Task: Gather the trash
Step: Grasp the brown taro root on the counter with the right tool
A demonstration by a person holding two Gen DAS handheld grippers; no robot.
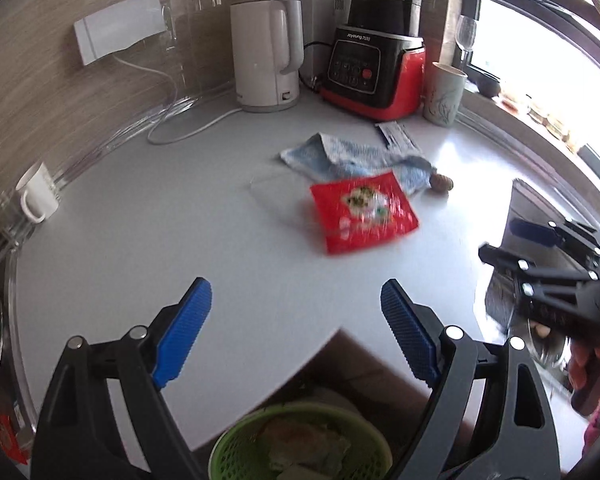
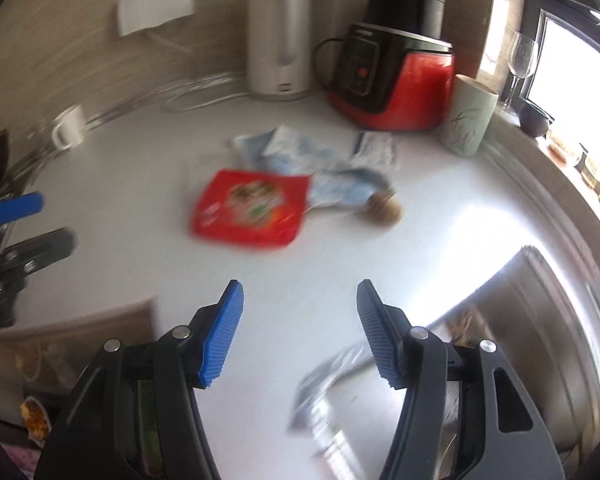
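Observation:
A red snack packet (image 1: 363, 213) lies flat on the white counter (image 1: 160, 240), touching a crumpled blue cloth (image 1: 352, 156) behind it. A small brown nut-like scrap (image 1: 441, 182) sits at the cloth's right end. A white printed paper wrapper (image 1: 396, 136) lies behind the cloth. My left gripper (image 1: 296, 300) is open and empty, short of the packet. A green mesh bin (image 1: 300, 444) with scraps sits below it. My right gripper (image 2: 300, 300) is open and empty, short of the packet (image 2: 250, 212), cloth (image 2: 324, 176) and scrap (image 2: 385, 208). It also shows in the left wrist view (image 1: 508, 240).
A white kettle (image 1: 266, 52), a red-and-black blender (image 1: 374, 68), a pale cup (image 1: 444, 94) and a wine glass (image 1: 465, 36) stand at the back. A white mug (image 1: 36, 196) sits at the left. A steel sink (image 2: 520, 340) lies at the right.

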